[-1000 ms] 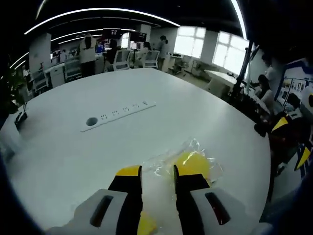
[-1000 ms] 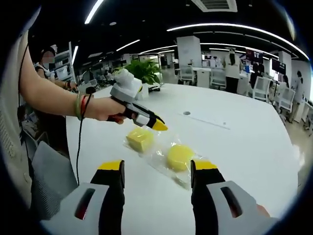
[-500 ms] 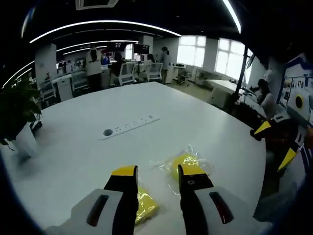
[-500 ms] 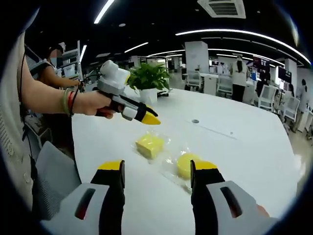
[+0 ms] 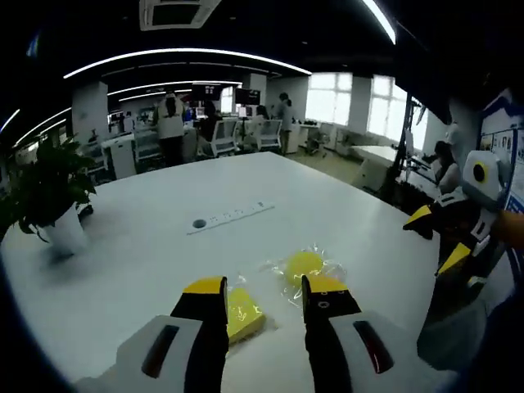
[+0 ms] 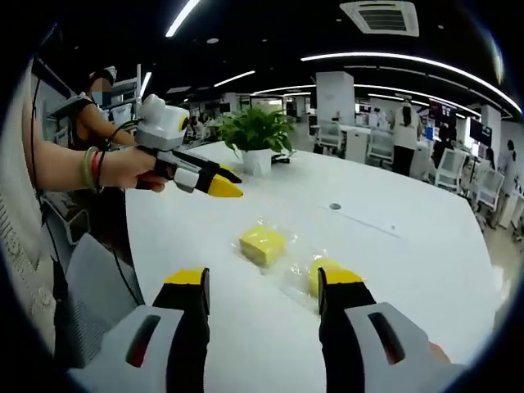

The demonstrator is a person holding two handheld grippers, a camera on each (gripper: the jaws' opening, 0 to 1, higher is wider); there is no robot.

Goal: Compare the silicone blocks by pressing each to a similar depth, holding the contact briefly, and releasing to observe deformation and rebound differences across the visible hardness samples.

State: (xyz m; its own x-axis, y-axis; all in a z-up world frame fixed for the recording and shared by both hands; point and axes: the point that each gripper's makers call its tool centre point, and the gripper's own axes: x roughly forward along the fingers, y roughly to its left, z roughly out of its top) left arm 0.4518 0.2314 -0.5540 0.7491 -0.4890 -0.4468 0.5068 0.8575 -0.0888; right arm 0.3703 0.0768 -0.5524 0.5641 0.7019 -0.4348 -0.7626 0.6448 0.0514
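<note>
Two yellow silicone blocks lie in clear plastic wrap on the white table [image 5: 139, 270]. The square block [image 5: 244, 311] [image 6: 264, 244] sits beside the round block [image 5: 301, 264] [image 6: 321, 271]. In the left gripper view my left gripper [image 5: 264, 286] is open, raised above and behind the blocks, and its left jaw hides part of the square one. A hand holds the left gripper [image 6: 214, 182] up, well apart from the blocks. My right gripper [image 6: 262, 278] [image 5: 438, 237] is open, and its right jaw covers an edge of the round block.
A potted plant [image 5: 53, 188] [image 6: 258, 135] stands near the table's edge. A white power strip [image 5: 231, 217] [image 6: 370, 221] and a round grommet [image 5: 199, 223] lie farther out on the table. Chairs, desks and people fill the office behind. The holder's arm [image 6: 57, 164] is at the left.
The left gripper has lifted up and drawn back from just over the square block, and its jaws stand a little wider. The right gripper's view has backed off slightly; the blocks lie where they were.
</note>
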